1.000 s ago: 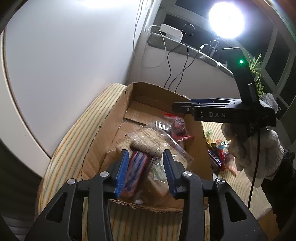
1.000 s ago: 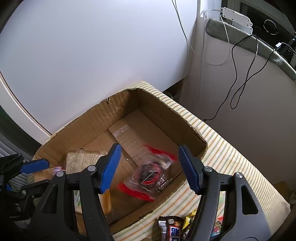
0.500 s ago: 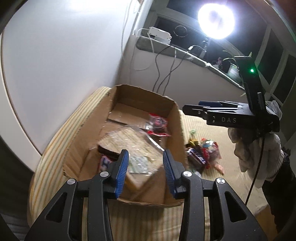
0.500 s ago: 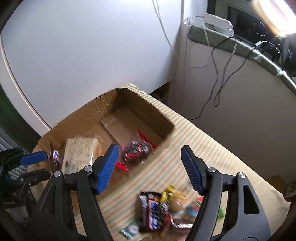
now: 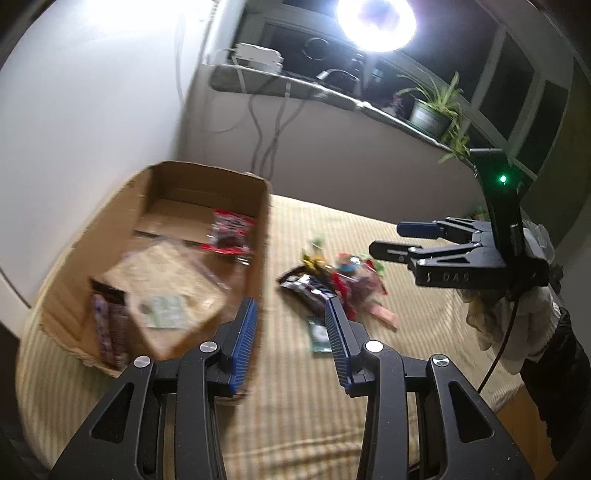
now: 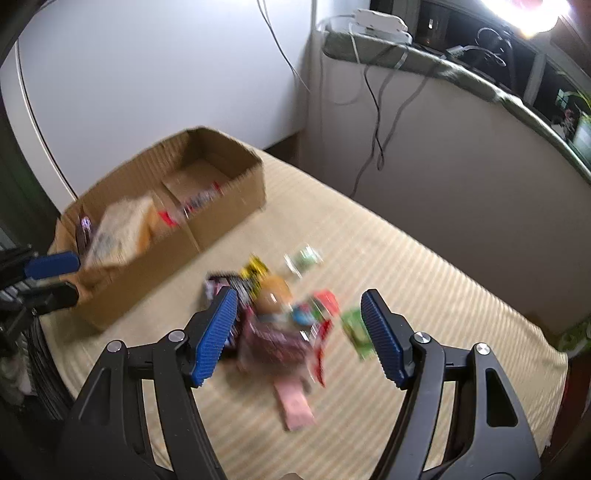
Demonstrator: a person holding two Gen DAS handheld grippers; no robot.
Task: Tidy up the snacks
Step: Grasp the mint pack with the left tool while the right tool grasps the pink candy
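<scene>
A cardboard box sits at the left of a striped cloth surface. It holds a red snack packet, a large tan packet and a purple bar. A pile of loose snacks lies on the cloth right of the box. My left gripper is open and empty above the box's right wall. My right gripper is open and empty above the pile; it also shows in the left wrist view.
A pink packet and a green packet lie at the pile's edges. A white wall stands behind the box. A ledge with cables, a lamp and a potted plant runs at the back.
Both grippers have moved right, away from the box interior and toward the snack pile. The red packet that was under my right gripper now lies in the box. Both stay open.
</scene>
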